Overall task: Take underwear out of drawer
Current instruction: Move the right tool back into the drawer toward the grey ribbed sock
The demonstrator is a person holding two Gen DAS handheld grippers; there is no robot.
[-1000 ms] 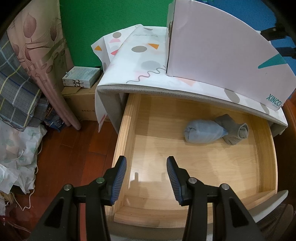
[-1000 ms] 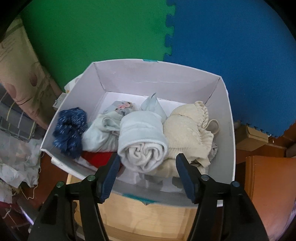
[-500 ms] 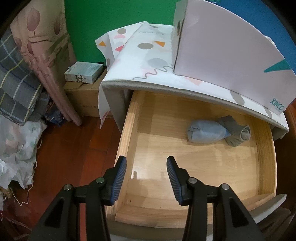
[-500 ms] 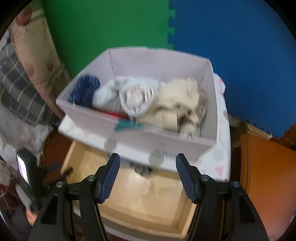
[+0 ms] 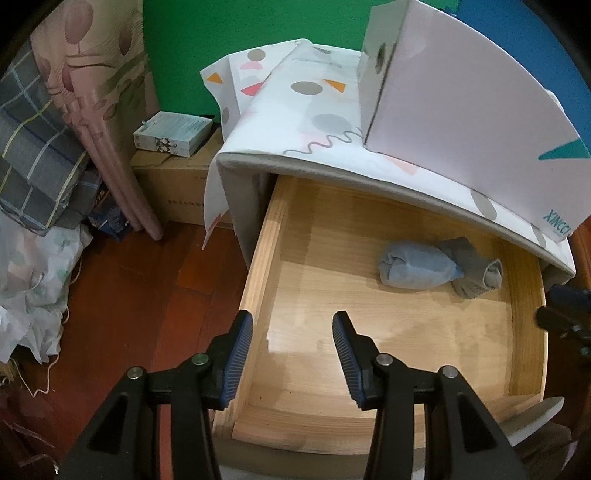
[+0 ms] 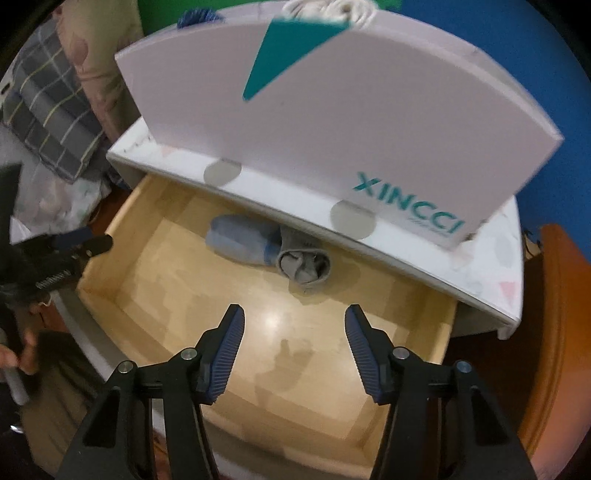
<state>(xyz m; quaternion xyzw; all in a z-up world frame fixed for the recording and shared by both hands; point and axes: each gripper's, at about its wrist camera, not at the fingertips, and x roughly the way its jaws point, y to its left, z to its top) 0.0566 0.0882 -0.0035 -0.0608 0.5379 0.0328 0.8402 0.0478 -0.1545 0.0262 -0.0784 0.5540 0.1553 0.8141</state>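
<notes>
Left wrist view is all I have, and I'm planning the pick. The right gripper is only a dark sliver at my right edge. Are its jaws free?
Observer: Yes. The right gripper is open above the bare floor of the drawer. Its jaws have just been closing a little, with nothing between them.
Operator: Which roll lies nearer it?
Observer: The grey roll. Its open end faces that gripper, and the blue roll lies against its far left side.
Operator: Anything in the box?
Observer: Yes: cream knit and dark blue fabric peek over the rim of the box.
</notes>
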